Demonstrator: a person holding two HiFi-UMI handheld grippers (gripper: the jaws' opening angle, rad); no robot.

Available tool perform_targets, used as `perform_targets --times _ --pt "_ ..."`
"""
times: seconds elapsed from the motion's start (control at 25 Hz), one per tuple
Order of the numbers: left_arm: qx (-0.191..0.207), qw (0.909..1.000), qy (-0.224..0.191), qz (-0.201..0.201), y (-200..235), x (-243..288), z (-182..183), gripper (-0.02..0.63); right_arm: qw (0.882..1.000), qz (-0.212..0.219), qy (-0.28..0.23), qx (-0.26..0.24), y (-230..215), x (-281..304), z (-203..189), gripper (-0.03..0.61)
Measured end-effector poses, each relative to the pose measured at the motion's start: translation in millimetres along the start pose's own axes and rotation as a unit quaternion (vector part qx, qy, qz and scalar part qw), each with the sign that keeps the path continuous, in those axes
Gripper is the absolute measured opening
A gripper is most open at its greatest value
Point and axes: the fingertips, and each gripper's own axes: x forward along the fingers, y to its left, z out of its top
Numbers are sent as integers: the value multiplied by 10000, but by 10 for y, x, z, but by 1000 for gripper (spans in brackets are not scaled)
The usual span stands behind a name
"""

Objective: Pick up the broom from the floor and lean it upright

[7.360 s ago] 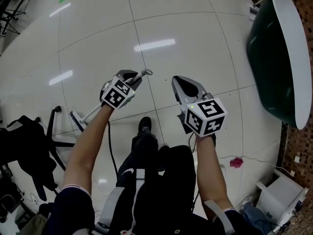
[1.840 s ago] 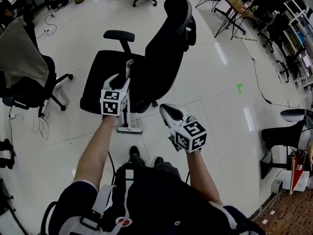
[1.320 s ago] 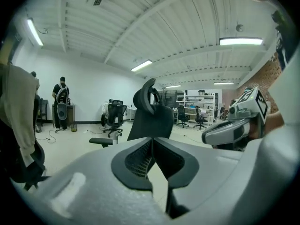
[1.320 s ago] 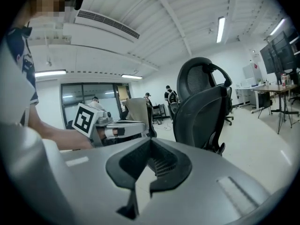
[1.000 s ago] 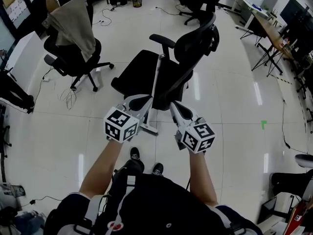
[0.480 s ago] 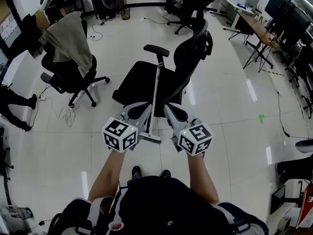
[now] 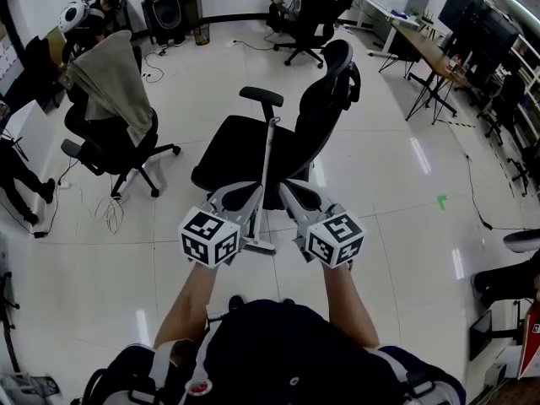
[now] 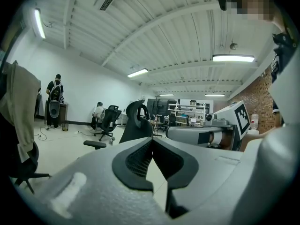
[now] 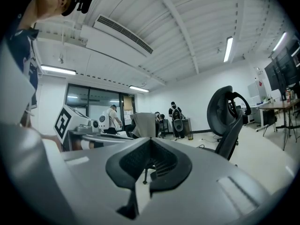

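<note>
**Broom stood against chair; both grippers off it**

Nearest, the left gripper (image 7: 251,191) and right gripper (image 7: 287,187) sit side by side, each with jaws pressed together on nothing; just beyond and between them the broom (image 7: 267,165) stands with its head on the floor (image 7: 371,192) and its handle tilted up against the black office chair (image 7: 316,121); shortly before, the left gripper was up at the handle, and now the handle stands free of both; judged: the lean is made and the task is all but done, provided the chair does not shift; farther left, a second chair (image 7: 110,99) draped with a jacket.
</note>
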Motion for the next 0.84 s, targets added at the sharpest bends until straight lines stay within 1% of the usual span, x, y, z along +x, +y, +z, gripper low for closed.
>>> perform_targets --times 0.24,0.48,0.84 --pt "5 10000 -47 -12 52 -69 51 2 10000 5 41 -76 45 57 27 5" --pt "16 10000 43 58 52 -84 -2 2 9999 -43 100 -99 11 16 27 6" --pt "25 9999 123 6 -20 -48 3 2 9999 -58 62 -86 -3 -28 73 6"
